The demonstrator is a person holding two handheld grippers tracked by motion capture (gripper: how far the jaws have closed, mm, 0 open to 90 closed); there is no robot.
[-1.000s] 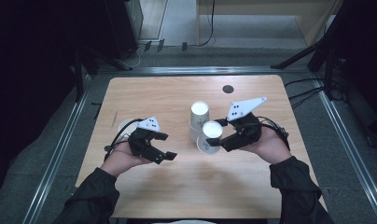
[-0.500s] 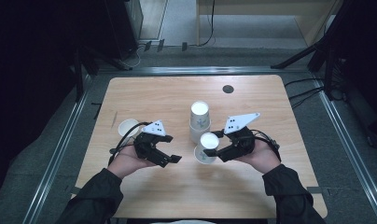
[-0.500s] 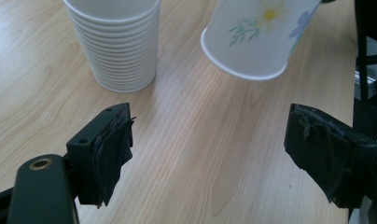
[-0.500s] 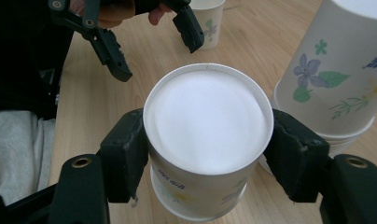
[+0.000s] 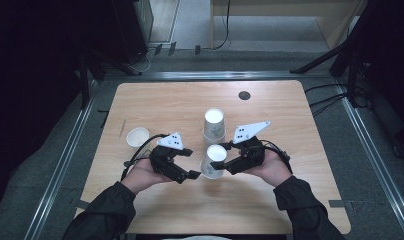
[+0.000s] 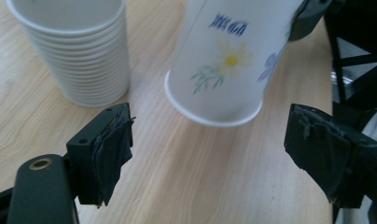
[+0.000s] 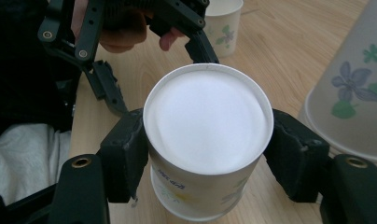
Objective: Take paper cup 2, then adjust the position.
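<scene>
So the main thing is an upside-down white paper cup with a flower print, tapered, smooth matte walls, flat base facing up. The right gripper is clamped on it, one black padded jaw pressed against each side just under the base rim. In the high view that cup sits near the middle of the light wooden table, between the two hands. In the left gripper view it looks tilted, with its open rim lifted a bit off the wood on the near side.

The left gripper is spread wide open with nothing in it; its pads look worn and frayed at the edges. The cup is just ahead of that gap, not touching either pad.

Behind it stands a stack of nested white paper cups, also upside down, rims showing as fine ridges in the left gripper view. A single small upright paper cup sits off toward the table's left side. There's a small dark round disc near the far edge.
</scene>
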